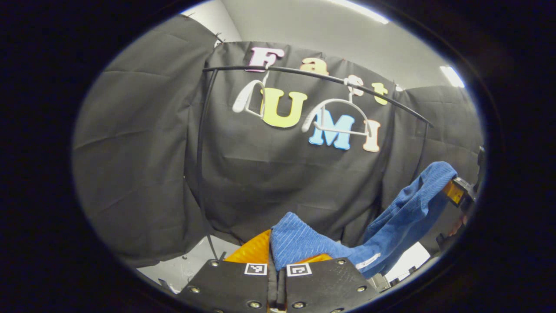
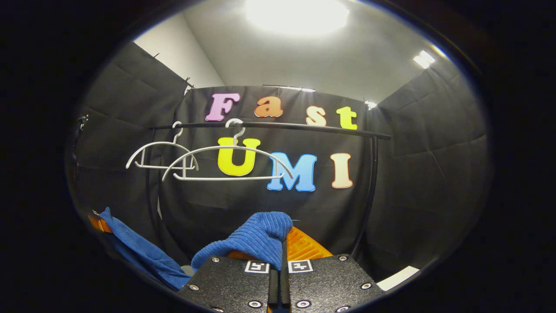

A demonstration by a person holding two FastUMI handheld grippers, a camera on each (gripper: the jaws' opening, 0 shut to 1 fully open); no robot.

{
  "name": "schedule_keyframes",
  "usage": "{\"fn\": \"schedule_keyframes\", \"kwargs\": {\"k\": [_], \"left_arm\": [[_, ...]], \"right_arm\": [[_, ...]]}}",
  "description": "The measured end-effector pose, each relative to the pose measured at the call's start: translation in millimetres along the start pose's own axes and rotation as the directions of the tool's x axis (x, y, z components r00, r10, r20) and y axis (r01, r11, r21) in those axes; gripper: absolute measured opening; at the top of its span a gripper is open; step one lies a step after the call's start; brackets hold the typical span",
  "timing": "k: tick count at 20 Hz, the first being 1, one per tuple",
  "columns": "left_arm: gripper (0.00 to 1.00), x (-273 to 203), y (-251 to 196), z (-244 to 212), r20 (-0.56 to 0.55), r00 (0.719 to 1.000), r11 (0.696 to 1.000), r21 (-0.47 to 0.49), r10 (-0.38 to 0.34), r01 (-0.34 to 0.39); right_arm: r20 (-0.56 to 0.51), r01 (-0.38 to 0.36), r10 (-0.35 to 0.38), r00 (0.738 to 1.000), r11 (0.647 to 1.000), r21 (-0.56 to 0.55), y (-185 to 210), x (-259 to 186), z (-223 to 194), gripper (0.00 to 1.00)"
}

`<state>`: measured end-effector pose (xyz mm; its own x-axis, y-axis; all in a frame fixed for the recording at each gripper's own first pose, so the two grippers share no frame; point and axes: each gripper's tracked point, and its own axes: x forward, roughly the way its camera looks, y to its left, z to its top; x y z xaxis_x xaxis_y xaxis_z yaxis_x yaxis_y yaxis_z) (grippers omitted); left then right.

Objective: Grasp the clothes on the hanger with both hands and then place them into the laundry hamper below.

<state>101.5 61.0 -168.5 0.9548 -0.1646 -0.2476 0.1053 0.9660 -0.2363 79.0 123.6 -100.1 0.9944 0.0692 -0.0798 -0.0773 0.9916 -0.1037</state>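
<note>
Left claw [image 1: 277,261], right claw [image 2: 278,256], black textured plates, silver screws, square tag markers

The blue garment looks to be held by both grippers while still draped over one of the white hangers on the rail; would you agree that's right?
Not quite. Both grippers do hold the blue garment, but it is off the hangers: in the right gripper view both white hangers hang bare on the rail, and the cloth sags between the left gripper and right gripper well below them.

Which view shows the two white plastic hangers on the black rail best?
The right gripper view: both white plastic hangers hang broadside and bare on the black rail. In the left gripper view they look smaller and sit apart, one turned nearly edge-on.
</note>
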Motion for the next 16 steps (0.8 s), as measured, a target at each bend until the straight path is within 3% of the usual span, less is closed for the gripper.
{"fn": "schedule_keyframes", "kwargs": {"k": [4,8,16], "left_arm": [[0.00,7,-21,-33,-0.060,0.998,0.999,0.044,-0.018,0.021],[0.00,20,-30,-86,-0.156,0.987,0.999,0.040,-0.030,0.036],[0.01,70,-61,-192,-0.322,0.945,0.994,0.069,-0.056,0.083]], "right_arm": [[-0.131,-0.006,0.012,0.991,0.999,0.041,13,-26,-50,0.02],[-0.276,0.016,0.004,0.961,0.997,0.071,11,-39,-115,0.03],[-0.538,0.076,0.023,0.843,0.984,0.161,15,-23,-255,0.04]]}}
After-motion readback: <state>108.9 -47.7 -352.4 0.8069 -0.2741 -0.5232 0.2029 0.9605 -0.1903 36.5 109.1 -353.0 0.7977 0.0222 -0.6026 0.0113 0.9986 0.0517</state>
